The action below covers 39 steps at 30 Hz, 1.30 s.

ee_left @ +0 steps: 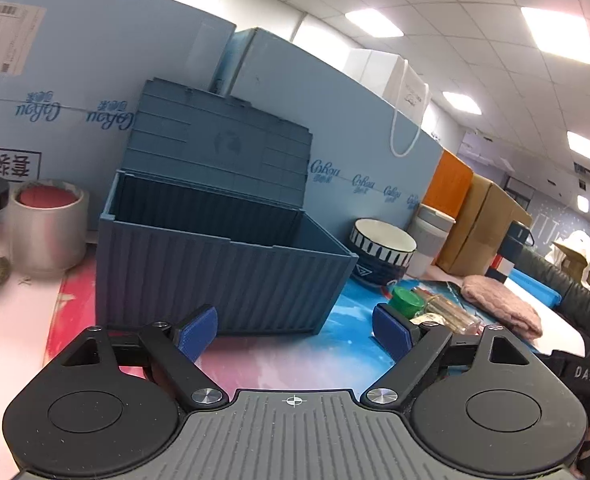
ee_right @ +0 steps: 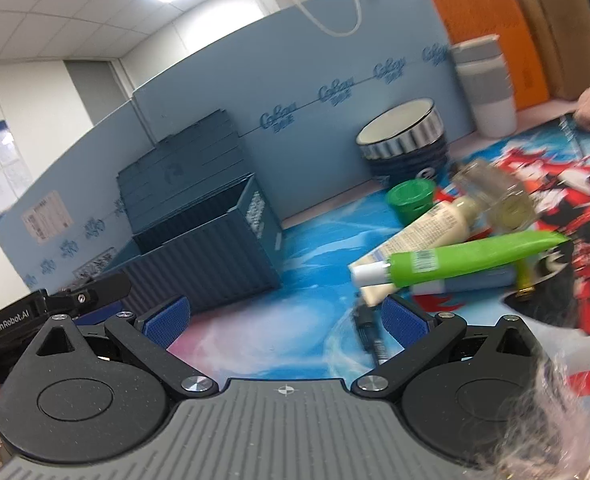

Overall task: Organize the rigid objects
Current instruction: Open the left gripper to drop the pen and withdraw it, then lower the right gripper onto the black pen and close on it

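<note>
The blue container box [ee_left: 223, 276] stands open at 12 o'clock and looks empty, though its floor is hidden. Tubes [ee_right: 455, 260] wait at 2 o'clock. The left gripper [ee_left: 295, 330] and right gripper [ee_right: 285, 318] are spread, holding nothing.

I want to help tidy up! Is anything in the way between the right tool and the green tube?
Nothing blocks it. The right tool is open, and only bare mat lies before the green tube. A black pen lies just beside its right finger.
</note>
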### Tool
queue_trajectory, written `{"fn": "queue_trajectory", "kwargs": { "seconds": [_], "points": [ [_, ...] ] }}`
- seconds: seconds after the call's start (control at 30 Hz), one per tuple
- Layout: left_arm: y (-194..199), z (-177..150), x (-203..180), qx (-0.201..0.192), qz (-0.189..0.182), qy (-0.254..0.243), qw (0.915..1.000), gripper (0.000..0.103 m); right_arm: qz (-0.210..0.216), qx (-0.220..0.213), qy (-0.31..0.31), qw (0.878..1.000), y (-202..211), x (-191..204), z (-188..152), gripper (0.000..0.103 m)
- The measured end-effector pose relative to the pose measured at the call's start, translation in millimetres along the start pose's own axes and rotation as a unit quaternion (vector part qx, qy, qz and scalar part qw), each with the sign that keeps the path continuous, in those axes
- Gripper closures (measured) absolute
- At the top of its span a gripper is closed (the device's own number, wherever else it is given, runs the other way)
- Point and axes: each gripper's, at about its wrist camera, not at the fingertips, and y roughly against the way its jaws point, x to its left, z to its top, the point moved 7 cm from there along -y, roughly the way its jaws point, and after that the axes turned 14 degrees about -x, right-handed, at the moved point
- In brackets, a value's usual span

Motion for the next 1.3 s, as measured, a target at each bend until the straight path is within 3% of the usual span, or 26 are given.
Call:
{"fn": "queue_trajectory", "kwargs": {
  "seconds": [0.13,0.27,0.6,0.63,0.7,0.9,1.0,1.23,1.3],
  "points": [
    [5.1,-2.6,3.0,-0.005,0.001,0.009,0.9999,0.012,-0.040,0.004,0.041,0.998,6.3,-8.6,3.9,0.000],
    [6.2,-2.4,4.2,-0.006,-0.001,0.013,0.9999,0.011,-0.080,0.043,0.069,0.993,3.2,-20.4,-5.6,0.000],
    [7.7,-2.9,2.9,-0.006,-0.008,0.014,0.9998,0.011,-0.130,0.095,0.097,0.982,-17.5,-38.7,-28.5,0.004],
    [7.9,-2.8,3.0,-0.006,-0.009,0.015,0.9998,0.011,-0.131,0.095,0.103,0.981,-19.4,-38.0,-28.9,0.006],
    [8.0,-2.7,3.4,-0.006,-0.009,0.017,0.9998,0.011,-0.135,0.093,0.118,0.979,-21.9,-35.6,-28.8,0.023],
    [7.4,-2.9,5.9,-0.005,-0.007,0.022,0.9997,0.011,-0.117,0.088,0.174,0.974,-29.6,-17.8,-35.5,0.056],
    [7.0,-3.6,6.7,-0.003,-0.007,0.024,0.9997,0.011,-0.078,0.093,0.185,0.975,-31.2,-3.2,-40.4,0.073],
    [6.4,-4.6,8.1,-0.001,-0.007,0.027,0.9996,0.011,-0.023,0.109,0.180,0.977,-32.0,14.7,-43.2,0.073],
    [5.6,-5.3,8.5,0.001,-0.007,0.028,0.9996,0.011,-0.025,0.103,0.195,0.975,-31.6,19.6,-42.2,0.060]
  ]
}}
